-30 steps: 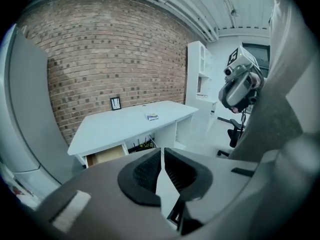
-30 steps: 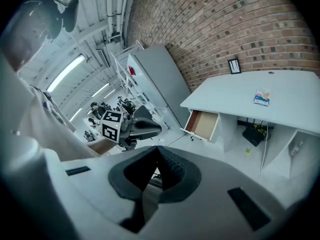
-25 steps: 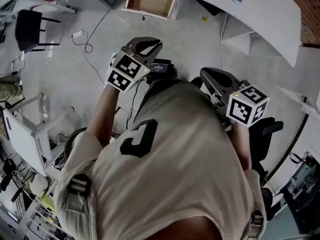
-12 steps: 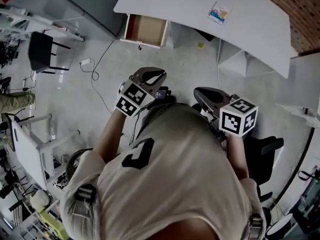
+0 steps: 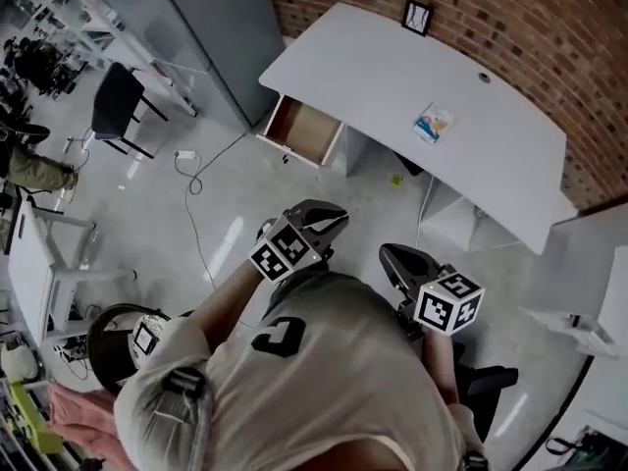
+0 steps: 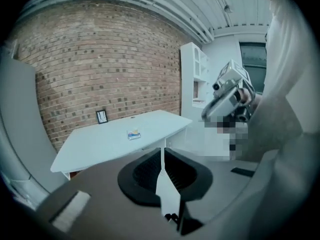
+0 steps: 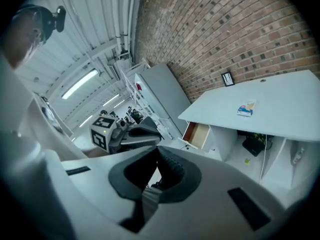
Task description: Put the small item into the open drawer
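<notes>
The small item (image 5: 433,123), a light blue and white packet, lies on the white desk (image 5: 373,77) against the brick wall. Under the desk's left end the drawer (image 5: 302,132) stands pulled out, its brown inside bare. A person holds both grippers in front of the chest, well short of the desk. My left gripper (image 5: 329,216) is shut with nothing between its jaws, and it looks at the packet (image 6: 133,134) on the desk (image 6: 100,146). My right gripper (image 5: 392,256) is also shut and empty. It sees the packet (image 7: 247,108), the drawer (image 7: 198,134) and the left gripper (image 7: 125,131).
A small picture frame (image 5: 419,15) stands at the desk's back edge. A black chair (image 5: 118,111) and a white cable (image 5: 196,180) are on the floor to the left. A grey cabinet (image 5: 221,27) stands left of the desk, and a black office chair (image 5: 486,386) is behind the person.
The head view has lifted and pulled back, so the whole desk, the brick wall and the drawer now show farther off. Both grippers stay shut in front of the chest.
</notes>
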